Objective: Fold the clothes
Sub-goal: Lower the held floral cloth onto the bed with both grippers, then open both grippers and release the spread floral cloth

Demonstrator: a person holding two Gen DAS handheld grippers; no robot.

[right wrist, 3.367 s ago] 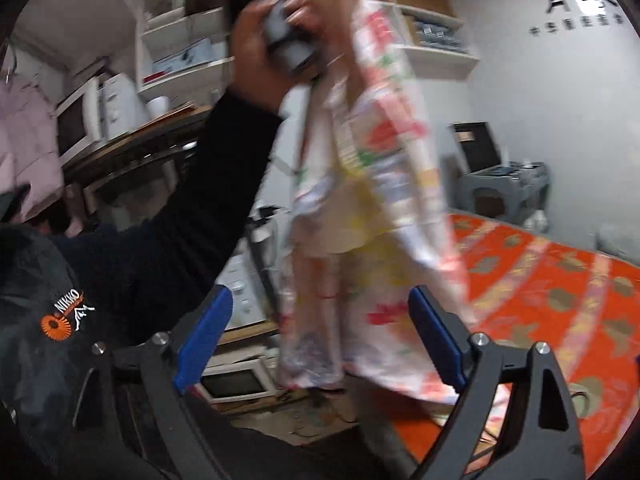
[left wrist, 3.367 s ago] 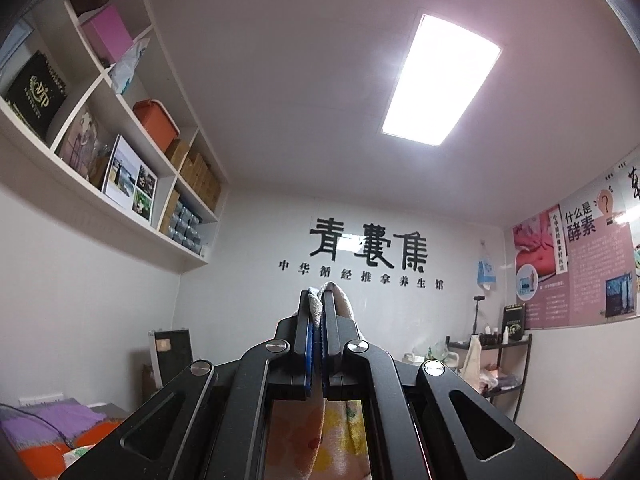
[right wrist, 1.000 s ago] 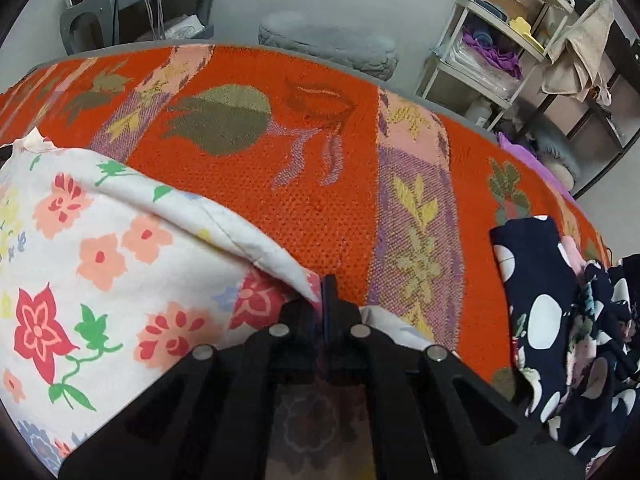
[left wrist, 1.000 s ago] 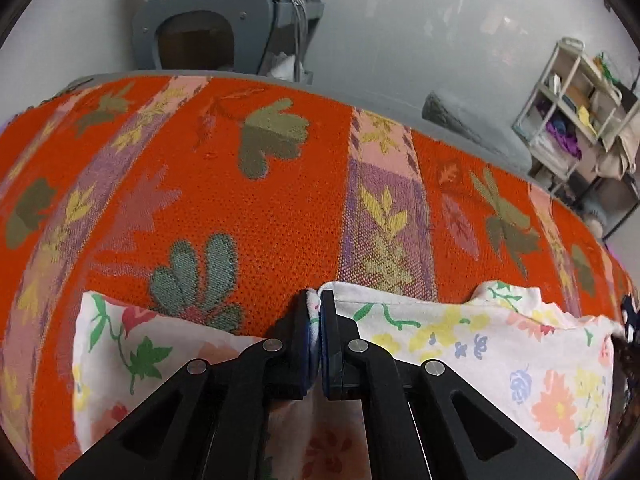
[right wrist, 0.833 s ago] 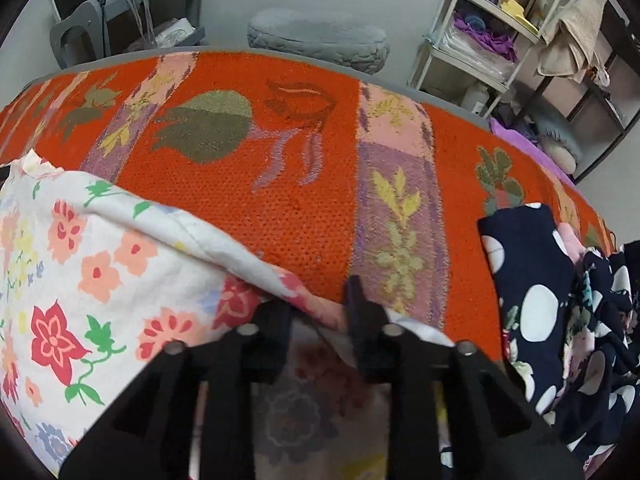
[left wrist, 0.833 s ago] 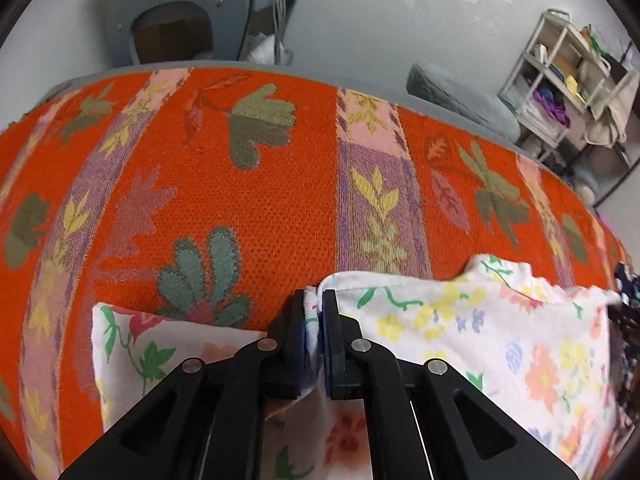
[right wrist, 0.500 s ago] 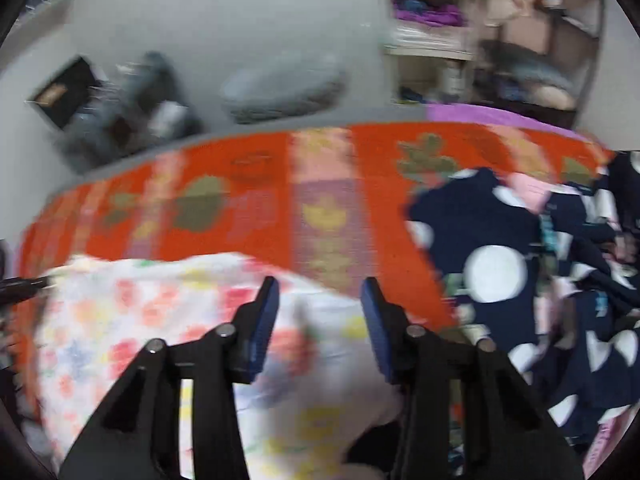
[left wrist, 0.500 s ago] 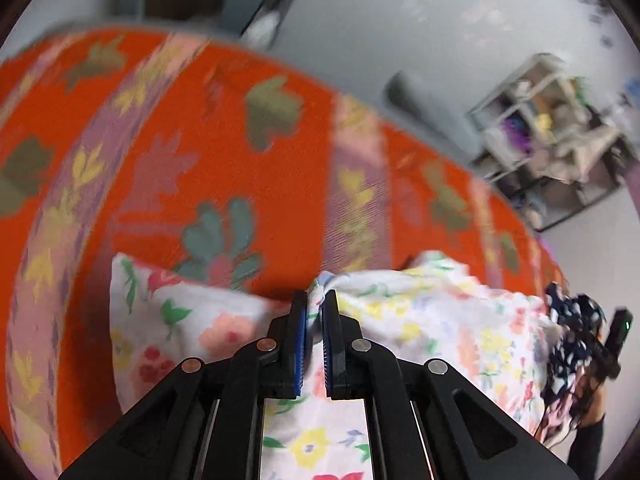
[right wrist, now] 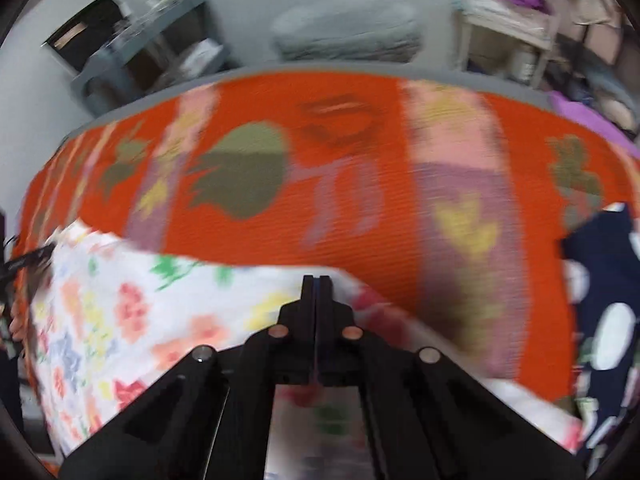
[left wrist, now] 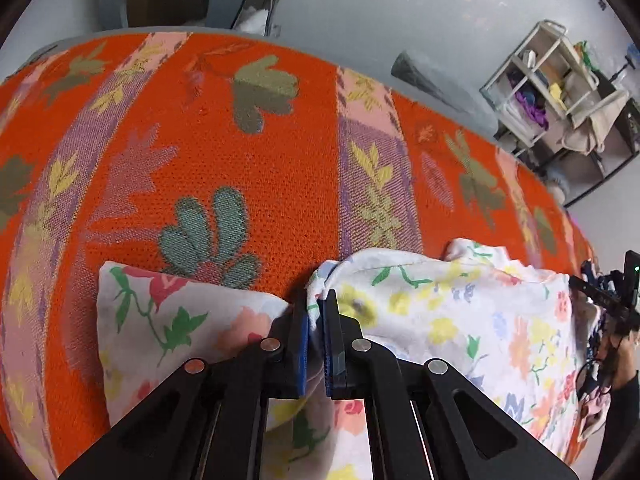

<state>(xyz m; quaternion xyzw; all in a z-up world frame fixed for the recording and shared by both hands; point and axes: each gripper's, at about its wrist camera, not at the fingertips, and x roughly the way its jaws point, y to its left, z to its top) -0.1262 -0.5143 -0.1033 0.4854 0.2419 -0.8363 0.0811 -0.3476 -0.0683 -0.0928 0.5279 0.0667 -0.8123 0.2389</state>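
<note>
Floral garment [left wrist: 460,320] spread on orange blanket [left wrist: 256,168] beneath both tongs; left gripper [left wrist: 315,312] pinches its hem. Right gripper [right wrist: 316,286], jaws just closed, shows no cloth clearly between them.

The orange bedspread with leaf motifs [left wrist: 280,168] is a coarse, matt woven cloth with a visibly knobbly weave. On it lies the white floral garment [left wrist: 460,320], a thin, smooth, soft cotton-like cloth. The left gripper [left wrist: 315,312] has matt black plastic fingers, blue rubbery pads and small shiny metal rivets. Beyond the bedspread, a grey cushion [right wrist: 344,32] looks fuzzy.
</note>
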